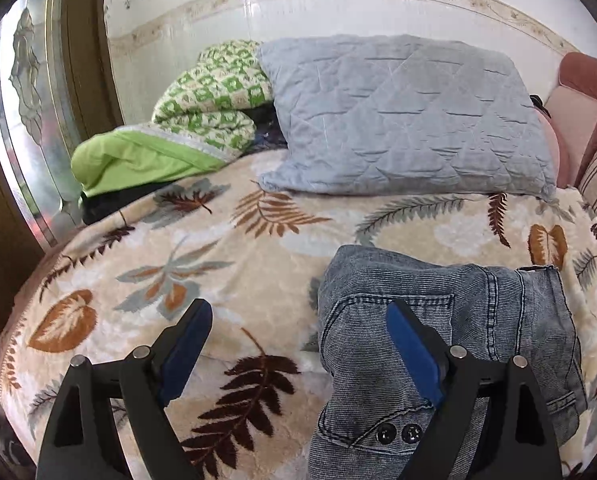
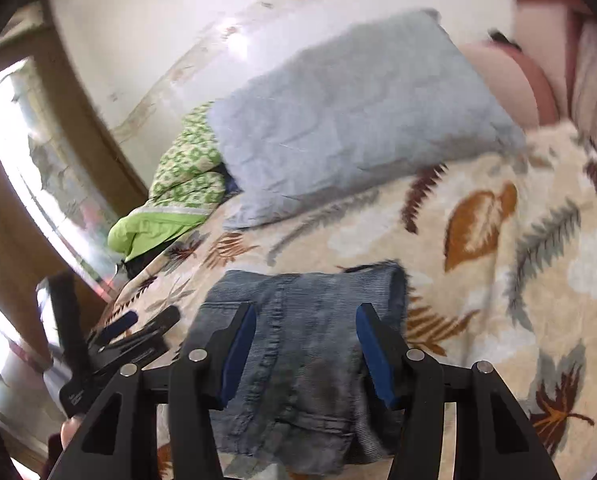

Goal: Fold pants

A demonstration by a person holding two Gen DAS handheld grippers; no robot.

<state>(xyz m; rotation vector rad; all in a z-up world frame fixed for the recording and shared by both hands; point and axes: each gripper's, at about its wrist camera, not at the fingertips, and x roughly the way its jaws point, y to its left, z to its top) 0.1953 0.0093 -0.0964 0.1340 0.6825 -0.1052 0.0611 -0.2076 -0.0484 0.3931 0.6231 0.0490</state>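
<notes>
The pants (image 1: 450, 344) lie on the bed (image 1: 146, 280), bundled into a compact denim stack near the front edge, pocket and buttons facing up. By the look of it, most of the folding is done; perhaps a last fold or some smoothing remains. The left tool (image 1: 298, 344) hovers low, spread wide and gripping nothing, one finger over the blanket, the other over the denim. The right tool (image 2: 306, 344) hangs just above the stack, spread too and empty, aimed toward the pillow (image 2: 350, 120). Its view is blurred.
</notes>
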